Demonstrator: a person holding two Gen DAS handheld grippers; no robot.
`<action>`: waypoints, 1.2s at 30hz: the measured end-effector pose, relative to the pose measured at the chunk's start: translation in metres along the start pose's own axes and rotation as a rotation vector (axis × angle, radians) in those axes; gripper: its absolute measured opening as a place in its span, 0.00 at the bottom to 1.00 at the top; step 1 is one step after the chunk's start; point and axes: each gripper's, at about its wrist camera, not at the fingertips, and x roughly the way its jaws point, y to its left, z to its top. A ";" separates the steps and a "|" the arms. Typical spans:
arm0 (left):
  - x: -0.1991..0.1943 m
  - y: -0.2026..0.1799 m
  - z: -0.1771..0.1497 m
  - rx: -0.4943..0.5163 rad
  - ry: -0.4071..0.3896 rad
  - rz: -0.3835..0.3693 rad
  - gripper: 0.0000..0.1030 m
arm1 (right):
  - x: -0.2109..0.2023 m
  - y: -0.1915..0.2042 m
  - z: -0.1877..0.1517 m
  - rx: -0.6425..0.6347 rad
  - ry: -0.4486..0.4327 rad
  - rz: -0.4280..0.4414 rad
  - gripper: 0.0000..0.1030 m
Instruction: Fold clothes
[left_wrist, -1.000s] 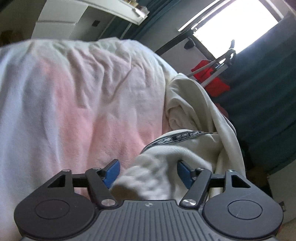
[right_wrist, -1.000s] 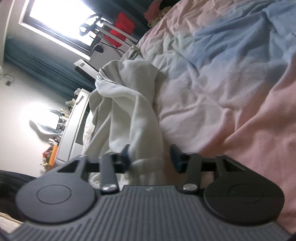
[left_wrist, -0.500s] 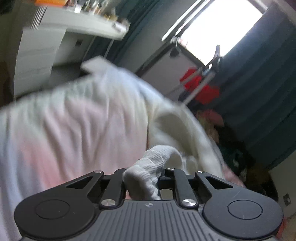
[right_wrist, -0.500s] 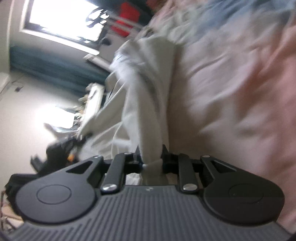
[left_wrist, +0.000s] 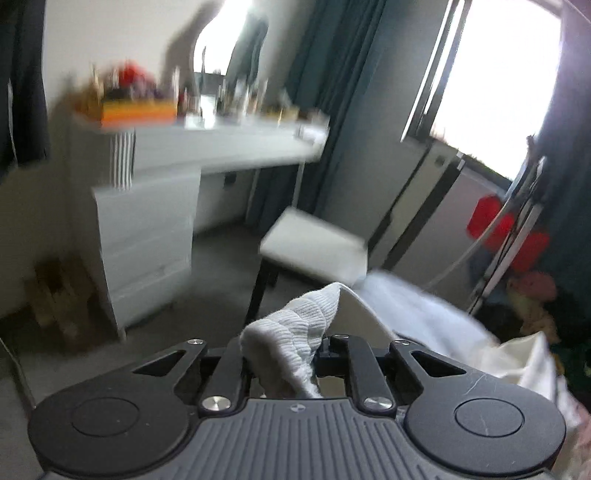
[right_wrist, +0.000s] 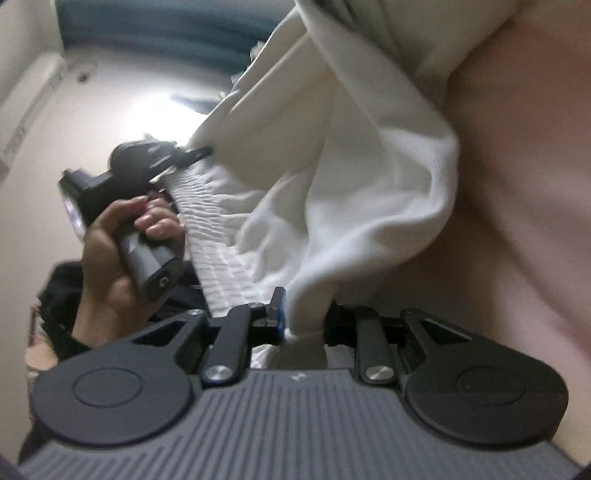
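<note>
Two grippers clamp one cream garment (right_wrist: 332, 155).

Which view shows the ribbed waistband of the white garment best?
The right wrist view: the ribbed waistband runs stretched between the left claw and the right claw, with the garment hanging beside it. The left wrist view shows only a bunched ribbed end in the left claw.
</note>
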 end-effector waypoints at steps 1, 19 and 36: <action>0.011 0.007 -0.003 -0.012 0.022 -0.005 0.15 | 0.009 -0.001 0.003 -0.010 0.020 -0.009 0.21; -0.106 -0.029 -0.064 0.165 -0.023 -0.084 0.71 | -0.070 0.087 -0.026 -0.532 -0.037 -0.258 0.84; -0.289 -0.179 -0.239 0.380 -0.069 -0.463 0.72 | -0.329 0.072 -0.027 -0.789 -0.600 -0.510 0.84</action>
